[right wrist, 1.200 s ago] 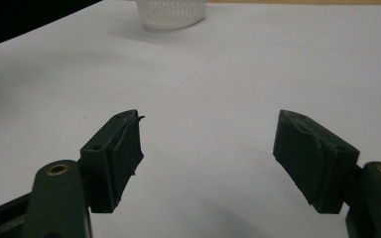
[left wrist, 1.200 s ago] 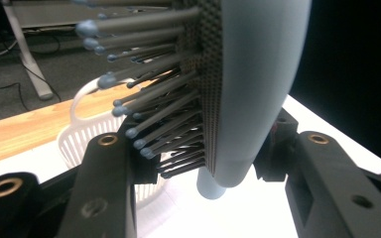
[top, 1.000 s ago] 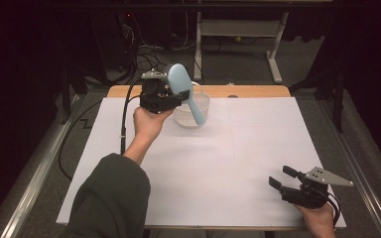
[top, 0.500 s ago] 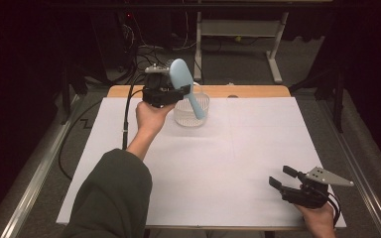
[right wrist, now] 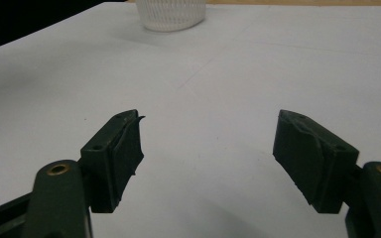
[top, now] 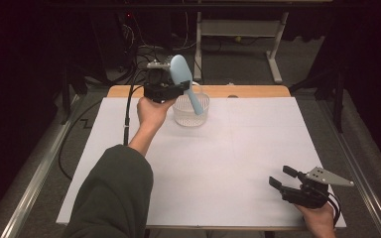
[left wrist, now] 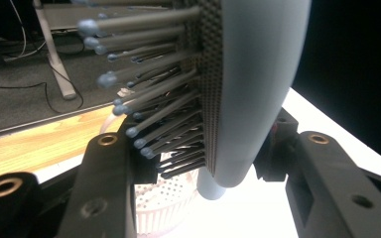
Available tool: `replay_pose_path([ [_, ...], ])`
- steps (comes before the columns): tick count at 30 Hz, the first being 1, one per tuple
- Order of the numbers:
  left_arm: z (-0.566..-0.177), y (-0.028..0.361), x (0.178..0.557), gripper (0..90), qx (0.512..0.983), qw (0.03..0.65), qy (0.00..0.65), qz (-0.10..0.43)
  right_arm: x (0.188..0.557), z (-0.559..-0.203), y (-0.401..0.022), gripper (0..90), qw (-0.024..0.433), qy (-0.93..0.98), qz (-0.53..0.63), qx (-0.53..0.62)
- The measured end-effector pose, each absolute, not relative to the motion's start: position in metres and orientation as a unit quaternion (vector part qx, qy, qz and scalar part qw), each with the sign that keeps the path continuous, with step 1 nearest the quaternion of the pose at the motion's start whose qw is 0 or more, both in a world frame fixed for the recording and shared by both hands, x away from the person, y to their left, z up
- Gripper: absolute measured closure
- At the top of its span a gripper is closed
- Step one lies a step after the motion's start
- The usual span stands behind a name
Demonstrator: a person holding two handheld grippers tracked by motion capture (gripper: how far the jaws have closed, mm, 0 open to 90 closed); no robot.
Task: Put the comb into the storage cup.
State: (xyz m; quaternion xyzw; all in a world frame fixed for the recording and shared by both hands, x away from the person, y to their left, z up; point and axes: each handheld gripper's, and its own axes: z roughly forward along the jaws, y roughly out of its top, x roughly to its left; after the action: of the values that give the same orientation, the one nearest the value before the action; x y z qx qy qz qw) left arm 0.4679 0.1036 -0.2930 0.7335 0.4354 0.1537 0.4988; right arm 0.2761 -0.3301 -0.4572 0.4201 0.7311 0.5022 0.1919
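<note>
White sheet (top: 218, 168) covers wooden table (top: 258, 91), dark room; left gripper (top: 164, 88) clamps blue hairbrush (top: 181, 74); right gripper (top: 284, 179) released.

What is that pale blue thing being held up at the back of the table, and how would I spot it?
Start at the white table and go to its far edge, where a white perforated basket stands. Above it, the left gripper clamps a hairbrush, handle pointing down into the basket. It is the one light blue thing there, with grey ball-tipped bristles.

The pale blue plastic hairbrush (top: 181, 74) with grey bristles tilts, handle dipping toward five o'clock into the clear perforated plastic basket (top: 191, 110) at the counter's twelve o'clock edge.
</note>
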Motion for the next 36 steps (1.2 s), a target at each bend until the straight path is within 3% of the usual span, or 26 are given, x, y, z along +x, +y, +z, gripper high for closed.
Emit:
replay_pose_path([
  [36, -0.313, 0.092, 0.494, 52.0, 0.724, 0.472, 0.472, 0.174, 0.276, -0.457, -0.331, 27.7, 0.187, 0.731, 0.505, 0.419],
])
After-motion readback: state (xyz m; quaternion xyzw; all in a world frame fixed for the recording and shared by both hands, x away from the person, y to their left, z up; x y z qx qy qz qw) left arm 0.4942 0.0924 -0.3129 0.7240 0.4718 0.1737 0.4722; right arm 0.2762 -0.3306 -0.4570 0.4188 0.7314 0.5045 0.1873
